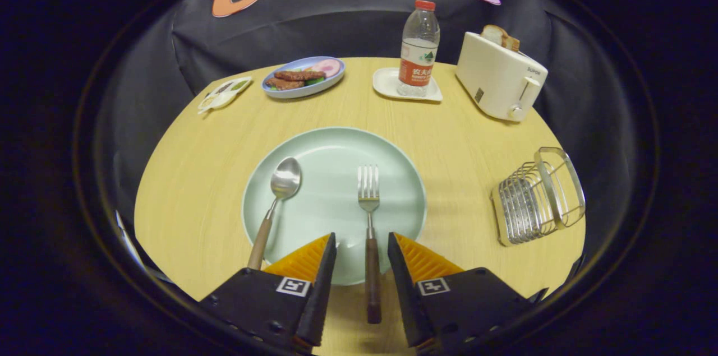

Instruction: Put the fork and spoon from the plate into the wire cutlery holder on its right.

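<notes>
The gripper (362, 249) is open and holds nothing, with the fork (369, 216) handle lying between its fingers on the plate (331, 146), so a crooked squeeze could make the thin handle slip away.

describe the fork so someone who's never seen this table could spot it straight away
Start at the big pale green plate in the middle of the round wooden table. Two utensils lie on it; the fork is the one nearer the wire cutlery holder, its handle running off the plate between the fingers of the open gripper. Unlike the round-bowled spoon, it has tines and a darker handle.
</notes>
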`<state>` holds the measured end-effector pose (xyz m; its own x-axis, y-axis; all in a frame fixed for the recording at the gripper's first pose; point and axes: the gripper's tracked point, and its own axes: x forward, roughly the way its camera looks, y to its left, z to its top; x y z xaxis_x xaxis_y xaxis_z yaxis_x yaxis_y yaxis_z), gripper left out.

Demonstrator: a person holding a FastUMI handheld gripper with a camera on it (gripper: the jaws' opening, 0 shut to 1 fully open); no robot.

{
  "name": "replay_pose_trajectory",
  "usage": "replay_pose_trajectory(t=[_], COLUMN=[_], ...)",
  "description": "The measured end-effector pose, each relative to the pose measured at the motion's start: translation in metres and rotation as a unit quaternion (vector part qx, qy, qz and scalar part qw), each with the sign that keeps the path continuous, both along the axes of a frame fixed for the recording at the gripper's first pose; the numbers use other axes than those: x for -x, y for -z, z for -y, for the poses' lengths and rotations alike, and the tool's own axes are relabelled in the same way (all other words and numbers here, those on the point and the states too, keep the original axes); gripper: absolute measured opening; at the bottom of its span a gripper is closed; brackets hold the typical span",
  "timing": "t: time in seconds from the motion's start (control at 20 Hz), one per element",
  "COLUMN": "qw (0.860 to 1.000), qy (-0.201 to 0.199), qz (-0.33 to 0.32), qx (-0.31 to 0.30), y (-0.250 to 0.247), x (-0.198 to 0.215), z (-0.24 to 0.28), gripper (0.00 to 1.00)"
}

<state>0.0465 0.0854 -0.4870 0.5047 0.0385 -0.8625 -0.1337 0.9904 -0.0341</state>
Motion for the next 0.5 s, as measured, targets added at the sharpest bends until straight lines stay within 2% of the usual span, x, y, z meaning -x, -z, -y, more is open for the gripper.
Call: replay_pose_trajectory(t=[0.1,0.15,0.3,0.35,0.45,0.5], qw=[1.000,1.000,1.000,1.000,1.000,0.999], qy=[0.002,-0.001,-0.002,-0.003,-0.008,-0.013], qz=[-0.013,-0.014,-0.025,-0.026,-0.028,-0.026], qx=[0.000,-0.009,-0.002,-0.003,-0.008,-0.014], y=[0.003,0.004,0.007,0.007,0.002,-0.002], x=[0.002,0.001,0.001,-0.001,0.001,0.002], z=[-0.001,-0.004,-0.001,-0.001,0.001,0.000], gripper=[0.36,0.36,0.14,0.15,0.06,0.06])
